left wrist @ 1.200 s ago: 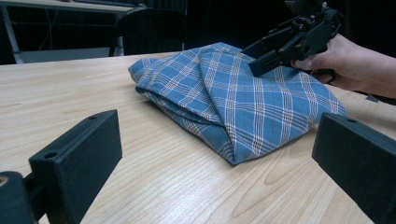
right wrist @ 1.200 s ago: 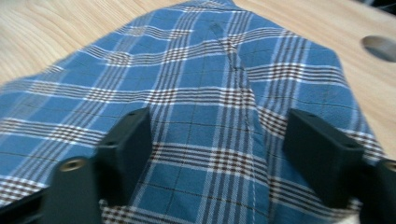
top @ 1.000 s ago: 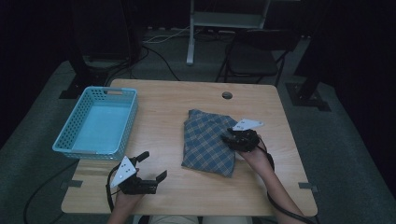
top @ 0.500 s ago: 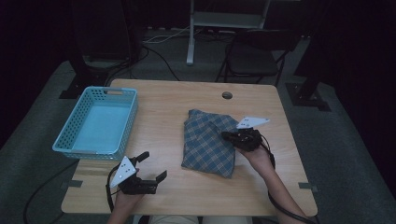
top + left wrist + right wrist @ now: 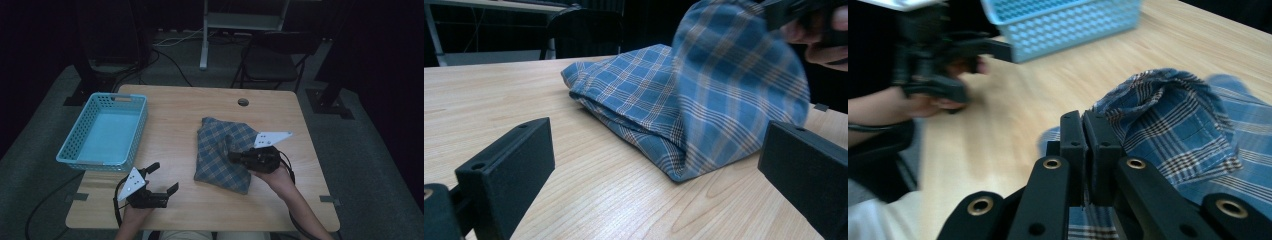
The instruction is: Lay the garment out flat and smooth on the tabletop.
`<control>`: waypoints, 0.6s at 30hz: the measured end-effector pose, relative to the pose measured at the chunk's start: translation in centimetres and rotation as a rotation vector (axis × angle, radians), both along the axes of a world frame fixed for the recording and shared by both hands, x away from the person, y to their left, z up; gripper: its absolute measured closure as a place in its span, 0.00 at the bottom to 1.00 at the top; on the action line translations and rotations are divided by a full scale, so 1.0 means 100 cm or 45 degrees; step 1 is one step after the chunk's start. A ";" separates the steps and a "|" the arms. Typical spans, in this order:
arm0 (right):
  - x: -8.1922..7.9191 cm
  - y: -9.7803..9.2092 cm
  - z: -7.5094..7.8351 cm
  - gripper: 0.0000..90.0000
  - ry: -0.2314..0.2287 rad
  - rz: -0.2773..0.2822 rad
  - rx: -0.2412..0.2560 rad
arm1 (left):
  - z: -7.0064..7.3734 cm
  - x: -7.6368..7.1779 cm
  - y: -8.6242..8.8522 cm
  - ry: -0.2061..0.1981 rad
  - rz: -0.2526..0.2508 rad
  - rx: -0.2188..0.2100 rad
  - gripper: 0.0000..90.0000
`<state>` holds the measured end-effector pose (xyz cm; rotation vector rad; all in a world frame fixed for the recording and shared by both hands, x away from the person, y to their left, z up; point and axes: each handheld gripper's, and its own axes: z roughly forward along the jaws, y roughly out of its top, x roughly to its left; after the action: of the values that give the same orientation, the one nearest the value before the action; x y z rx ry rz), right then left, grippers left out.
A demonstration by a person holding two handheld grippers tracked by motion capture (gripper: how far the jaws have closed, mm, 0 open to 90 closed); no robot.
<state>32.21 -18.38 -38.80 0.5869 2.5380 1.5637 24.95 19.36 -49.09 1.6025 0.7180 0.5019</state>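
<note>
One blue basket (image 5: 102, 132) empty; plaid cloth (image 5: 220, 150) on table (image 5: 180, 125).

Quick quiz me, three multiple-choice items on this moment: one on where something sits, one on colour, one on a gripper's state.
1. Where is the basket?
A. far left part of the table
B. on the cloth
C. on the floor

2. What colour is the cloth?
A. solid red
B. blue plaid
C. plain white

3. How does the left gripper stand?
A. shut on the cloth
B. shut on the basket
C. open, holding nothing

Answers: 1 A, the high view shows it there; 2 B, blue checks show in all views; 3 C, its jaws stand wide apart over bare wood.
</note>
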 end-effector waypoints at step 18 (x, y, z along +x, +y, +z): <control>-0.017 -0.015 0.011 0.69 0.030 -0.069 0.074 | 0.000 0.000 0.000 -0.002 0.001 -0.002 0.02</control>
<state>30.50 -19.87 -37.67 0.6783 2.4789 1.6260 24.93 19.35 -49.10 1.6005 0.7176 0.5032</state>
